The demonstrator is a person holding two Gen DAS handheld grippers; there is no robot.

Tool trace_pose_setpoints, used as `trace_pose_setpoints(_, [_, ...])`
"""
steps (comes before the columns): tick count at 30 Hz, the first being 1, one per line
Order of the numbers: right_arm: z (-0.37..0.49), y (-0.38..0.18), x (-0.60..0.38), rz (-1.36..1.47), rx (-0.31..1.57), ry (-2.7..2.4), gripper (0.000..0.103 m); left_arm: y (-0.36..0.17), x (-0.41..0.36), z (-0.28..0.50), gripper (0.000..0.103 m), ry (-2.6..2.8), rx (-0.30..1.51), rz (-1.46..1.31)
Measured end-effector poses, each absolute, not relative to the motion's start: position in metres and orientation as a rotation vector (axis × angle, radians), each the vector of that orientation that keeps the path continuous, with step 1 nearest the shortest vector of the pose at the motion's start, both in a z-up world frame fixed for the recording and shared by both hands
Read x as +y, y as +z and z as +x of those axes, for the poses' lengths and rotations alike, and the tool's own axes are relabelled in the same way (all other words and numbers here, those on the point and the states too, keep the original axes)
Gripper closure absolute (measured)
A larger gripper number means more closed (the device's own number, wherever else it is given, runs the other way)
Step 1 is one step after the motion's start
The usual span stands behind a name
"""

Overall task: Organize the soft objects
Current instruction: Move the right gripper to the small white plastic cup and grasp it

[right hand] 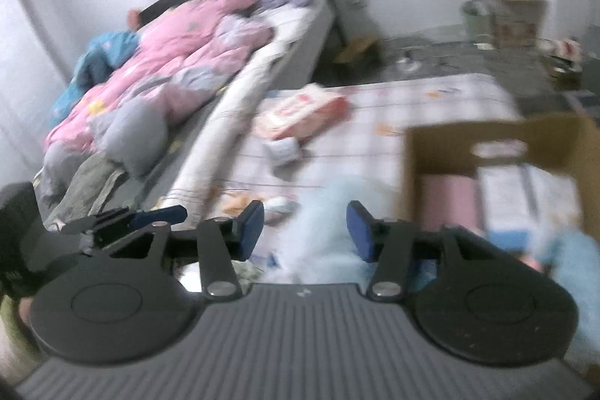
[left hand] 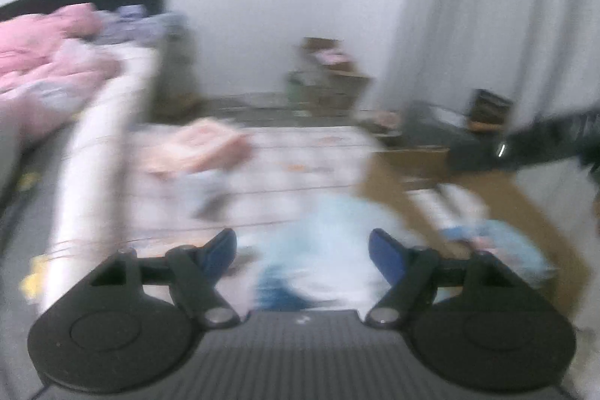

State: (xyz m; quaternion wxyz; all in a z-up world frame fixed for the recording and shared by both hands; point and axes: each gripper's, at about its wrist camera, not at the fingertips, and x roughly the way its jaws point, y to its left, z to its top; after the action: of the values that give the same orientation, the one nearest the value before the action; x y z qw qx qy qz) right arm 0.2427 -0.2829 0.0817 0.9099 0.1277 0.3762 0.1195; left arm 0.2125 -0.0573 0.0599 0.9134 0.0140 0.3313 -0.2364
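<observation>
In the blurred left wrist view the left tool (left hand: 303, 250) hangs spread over what seems a pale blue soft item (left hand: 337, 223) near the checked surface's (left hand: 307, 152) near edge, and the right wrist view shows the right tool (right hand: 305, 229) spread above it, a cardboard box (right hand: 487, 137) at the surface's right edge, and a bed (right hand: 300, 25) with pink bedding (right hand: 180, 44) to the left.

A pink quilt (right hand: 180, 36) lies on the bed beside a teal garment (right hand: 101, 59). The checked sheet (right hand: 393, 122), white with faint lines, carries a pink packet (right hand: 303, 115) and a pale blue soft thing (right hand: 330, 212). The cardboard box (right hand: 498, 137) is brown.

Readable text: none, both views too blurred.
Pink-white flat packet (right hand: 300, 113) on checked cloth: print there, can't be read.
Cardboard box (right hand: 498, 141): label illegible.
</observation>
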Motion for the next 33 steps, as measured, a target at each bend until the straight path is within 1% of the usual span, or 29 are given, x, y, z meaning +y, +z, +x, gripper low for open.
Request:
trace_pose_setpoints(1, [0.26, 0.082, -0.27, 0.256, 0.787, 0.263, 0.048, 0.056, -0.047, 0.218, 0.024, -0.454, 0.684, 0.03])
trace_pose_setpoints(3, [0.3, 0.076, -0.245, 0.25, 0.824, 0.299, 0.039, 0.048, -0.026, 0.226, 0.024, -0.418, 0.687, 0.011])
trace_pose_setpoints(6, [0.363, 0.06, -0.208, 0.221, 0.891, 0.338, 0.033, 0.035, 0.001, 0.238, 0.024, -0.375, 0.698, -0.036])
trace_pose_setpoints(10, [0.438, 0.024, -0.167, 0.106, 0.954, 0.324, 0.029, 0.023, 0.032, 0.258, 0.024, -0.302, 0.709, -0.065])
trace_pose_setpoints(15, [0.509, -0.033, -0.149, 0.079, 1.037, 0.287, 0.028, 0.021, 0.067, 0.273, 0.024, -0.229, 0.689, -0.081])
trace_pose_setpoints(19, [0.535, -0.071, -0.146, 0.071, 1.088, 0.258, 0.028, 0.019, 0.084, 0.279, 0.024, -0.203, 0.693, -0.107])
trace_pose_setpoints(23, [0.546, -0.095, -0.142, 0.068, 1.115, 0.265, 0.028, 0.016, 0.089, 0.28, 0.024, -0.2, 0.704, -0.117])
trace_pose_setpoints(25, [0.547, -0.102, -0.139, 0.056, 1.105, 0.266, 0.032, 0.015, 0.088, 0.279, 0.024, -0.2, 0.706, -0.114])
trace_pose_setpoints(26, [0.546, -0.103, -0.139, 0.045, 1.095, 0.251, 0.042, 0.015, 0.088, 0.276, 0.024, -0.2, 0.707, -0.112])
trace_pose_setpoints(33, [0.537, -0.093, -0.167, 0.214, 1.094, 0.228, 0.043, 0.021, 0.085, 0.255, 0.024, -0.22, 0.714, -0.088])
